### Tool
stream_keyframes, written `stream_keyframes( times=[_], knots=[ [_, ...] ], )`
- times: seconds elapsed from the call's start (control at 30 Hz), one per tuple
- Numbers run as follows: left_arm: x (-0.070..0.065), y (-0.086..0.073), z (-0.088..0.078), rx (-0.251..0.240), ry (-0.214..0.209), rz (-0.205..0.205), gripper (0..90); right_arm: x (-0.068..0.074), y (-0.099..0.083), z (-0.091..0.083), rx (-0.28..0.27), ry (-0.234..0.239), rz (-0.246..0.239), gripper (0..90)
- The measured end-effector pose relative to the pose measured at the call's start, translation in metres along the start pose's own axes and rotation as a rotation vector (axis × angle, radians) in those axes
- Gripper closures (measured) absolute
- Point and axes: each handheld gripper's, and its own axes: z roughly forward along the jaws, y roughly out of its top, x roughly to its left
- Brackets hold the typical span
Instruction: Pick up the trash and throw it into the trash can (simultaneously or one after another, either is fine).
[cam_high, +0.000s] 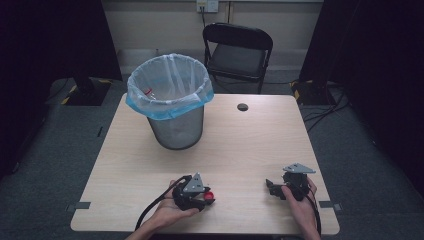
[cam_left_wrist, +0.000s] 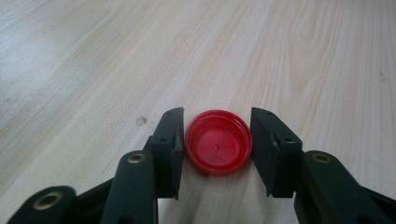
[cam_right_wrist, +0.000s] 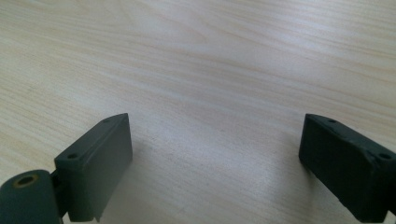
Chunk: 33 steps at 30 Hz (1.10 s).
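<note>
Left tongs (cam_left_wrist: 217, 140) on pale wooden table (cam_high: 240, 135)

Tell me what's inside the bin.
The bin has a clear liner with a blue rim. Through it, a small red-and-white item shows near the left wall. The bottom is hidden by the wall and liner.

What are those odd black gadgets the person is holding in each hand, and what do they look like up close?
Each hand holds a black two-jaw clamp tool. The left gripper and the right gripper each carry a grey three-cornered plate on top and trail a black cable toward the person. Up close, the jaws are flat, blocky black pads with small screw holes, hinged on arms with brass-coloured rivets. No sleeves show; the forearms are bare.
</note>
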Motion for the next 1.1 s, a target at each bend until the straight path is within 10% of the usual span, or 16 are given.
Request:
stream_keyframes(
  times=[0.73, 1.1],
  knots=[
    [0.008, 0.001, -0.003, 0.003, -0.039, -0.061, 59.6, 0.000, 0.000, 0.000, 0.000, 0.000, 0.000, 8.9],
    [0.019, 0.007, -0.022, -0.082, -0.050, -0.131, 59.7, 0.000, 0.000, 0.000, 0.000, 0.000, -0.001, 8.9]
  ],
)
